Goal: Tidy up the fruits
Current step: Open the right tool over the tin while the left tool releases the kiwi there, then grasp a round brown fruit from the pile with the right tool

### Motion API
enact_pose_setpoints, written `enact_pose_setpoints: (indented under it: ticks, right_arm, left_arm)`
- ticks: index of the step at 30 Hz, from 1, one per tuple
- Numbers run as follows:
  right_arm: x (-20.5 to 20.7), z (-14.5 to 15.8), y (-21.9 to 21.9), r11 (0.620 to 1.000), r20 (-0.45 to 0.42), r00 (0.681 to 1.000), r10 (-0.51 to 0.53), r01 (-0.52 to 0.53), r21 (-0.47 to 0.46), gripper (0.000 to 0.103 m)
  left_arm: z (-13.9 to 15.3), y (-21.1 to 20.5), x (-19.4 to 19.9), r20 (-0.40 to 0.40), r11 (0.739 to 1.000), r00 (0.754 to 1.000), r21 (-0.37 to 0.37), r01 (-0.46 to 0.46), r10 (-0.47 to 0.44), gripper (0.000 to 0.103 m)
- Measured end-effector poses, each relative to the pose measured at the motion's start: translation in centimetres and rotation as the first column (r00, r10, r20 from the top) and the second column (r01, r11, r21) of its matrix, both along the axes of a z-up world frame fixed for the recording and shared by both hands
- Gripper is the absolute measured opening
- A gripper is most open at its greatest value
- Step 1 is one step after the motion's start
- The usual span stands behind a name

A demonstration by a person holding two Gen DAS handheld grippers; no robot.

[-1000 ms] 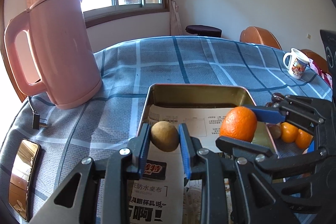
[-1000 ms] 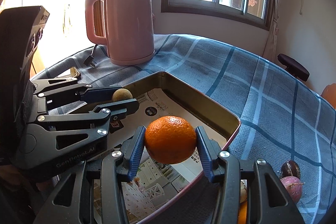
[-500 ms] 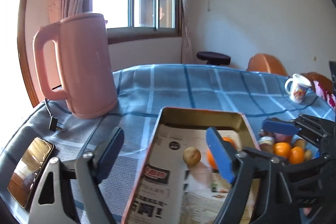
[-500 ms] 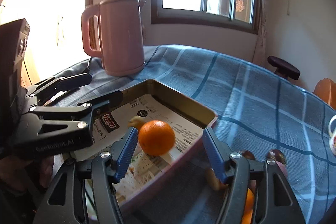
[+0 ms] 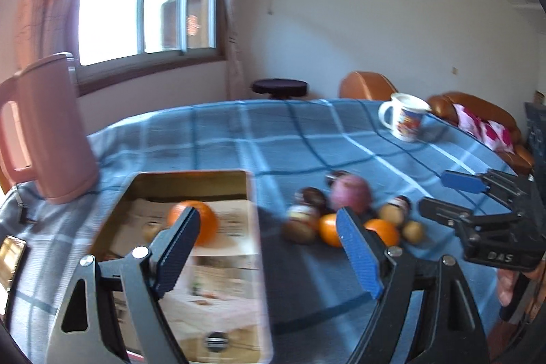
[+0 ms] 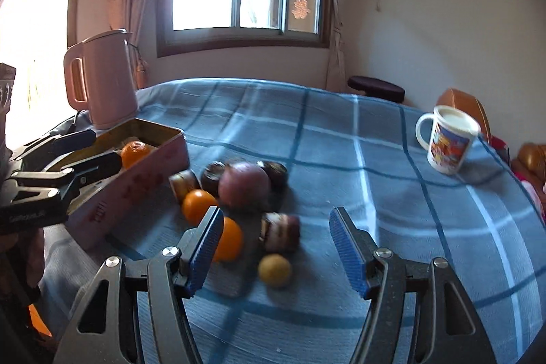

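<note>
The left gripper [image 5: 269, 248] hangs over the near part of the blue checked surface [image 5: 307, 139], its jaws spread wide with nothing between the blue pads. Through the gap its view shows the right edge of the tin tray [image 5: 191, 176] and bare cloth.

The tray is a long rectangle, its long axis running from near to far in the left wrist view, with printed paper lining the bottom. A large orange [image 5: 194, 224] lies in the far half of the tray, and a small brown fruit [image 5: 150, 229] sits just to its left, blurred.

The right gripper [image 6: 276, 248] also stands with its jaws apart and holds nothing. It points at the loose pile of fruit on the cloth, to the right of the tray. In that pile a reddish apple [image 6: 244, 185] sits in the middle, with dark round fruits [image 6: 213, 173] touching it on the far side. Two small oranges [image 6: 198, 203] lie on the left side of the pile, the nearer one partly behind the left pad. A small yellow-brown fruit [image 6: 274, 270] lies nearest, just apart from the rest, inside the gap of the jaws but untouched. The pile is blurred, so which way each fruit points cannot be told.

A pink kettle [image 6: 102, 81] stands at the far left beyond the tray, and a printed mug [image 6: 448, 139] stands well apart at the far right.
</note>
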State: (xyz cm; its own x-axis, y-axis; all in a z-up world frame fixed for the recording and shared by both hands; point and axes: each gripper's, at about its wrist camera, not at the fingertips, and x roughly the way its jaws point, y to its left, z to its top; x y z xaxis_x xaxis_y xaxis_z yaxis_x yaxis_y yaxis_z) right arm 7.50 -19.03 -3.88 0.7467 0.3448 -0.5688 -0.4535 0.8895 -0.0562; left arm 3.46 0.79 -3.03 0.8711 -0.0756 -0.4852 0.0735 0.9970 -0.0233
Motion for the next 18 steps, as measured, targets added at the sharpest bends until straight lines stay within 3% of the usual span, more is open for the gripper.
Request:
enact_pose_setpoints:
  ticks: [7, 11, 14, 18]
  right_arm:
    - [0.7, -2.0, -0.8, 1.0, -0.105, 0.994, 0.015, -0.014, 0.013, 0.065]
    - [1.3, -3.0, -0.6, 0.999, -0.163, 0.986, 0.041, -0.04, 0.007, 0.053]
    - [1.8, -3.5, -0.6, 0.998, -0.202, 0.977, 0.063, -0.062, 0.016, 0.051]
    - [2.5, -4.3, -0.3, 0.996, -0.264, 0.96, 0.089, -0.086, 0.022, 0.034]
  left_arm:
    - [-1.0, -4.0, 1.5, -0.077, 0.995, 0.992, 0.019, 0.102, -0.1, 0.083]
    - [-1.6, -5.6, 2.7, -0.14, 0.989, 0.979, 0.015, 0.149, -0.146, 0.078]
    - [-2.0, -6.3, 3.0, -0.167, 0.984, 0.97, 0.012, 0.18, -0.175, 0.071]
    - [-2.3, -7.0, 3.2, -0.186, 0.977, 0.96, 0.009, 0.215, -0.21, 0.066]
